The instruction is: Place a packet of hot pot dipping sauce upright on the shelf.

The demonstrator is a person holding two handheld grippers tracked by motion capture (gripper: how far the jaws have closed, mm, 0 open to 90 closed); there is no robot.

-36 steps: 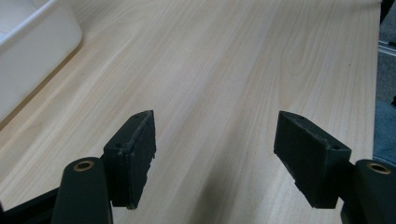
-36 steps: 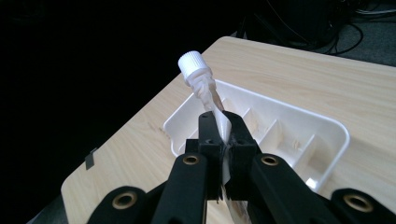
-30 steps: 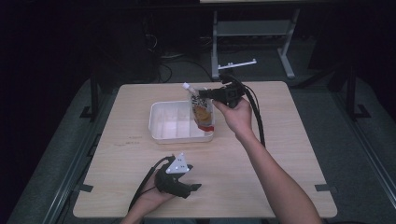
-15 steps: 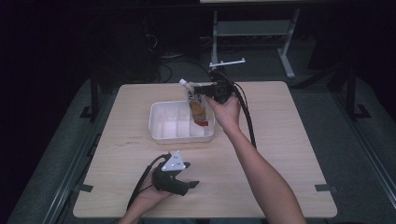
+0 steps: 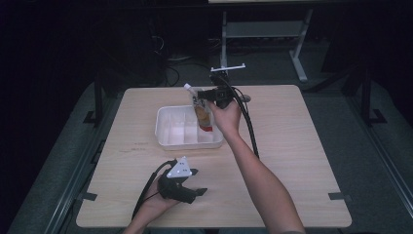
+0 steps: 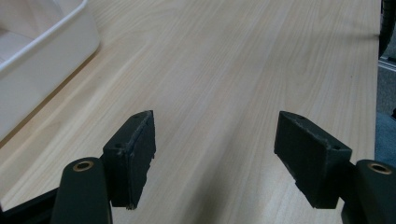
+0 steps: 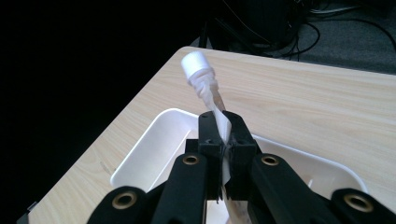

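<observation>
At frame centre, the right hand-held gripper [image 5: 207,95] is clamped on a spouted pouch [image 5: 202,113] hanging over the white tray [image 5: 168,139]; lowering and release remain. The left hand-held gripper [image 5: 195,183], jaws wide and empty, rests on the counter [image 5: 302,146].

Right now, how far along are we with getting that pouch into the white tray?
Done: the right gripper is shut on the spouted pouch near its cap and has it above the white tray. In hand: the pouch hangs over the tray's right-hand end, not yet released. Left: set it inside and open the jaws. The left gripper rests open over the table, holding nothing.
</observation>
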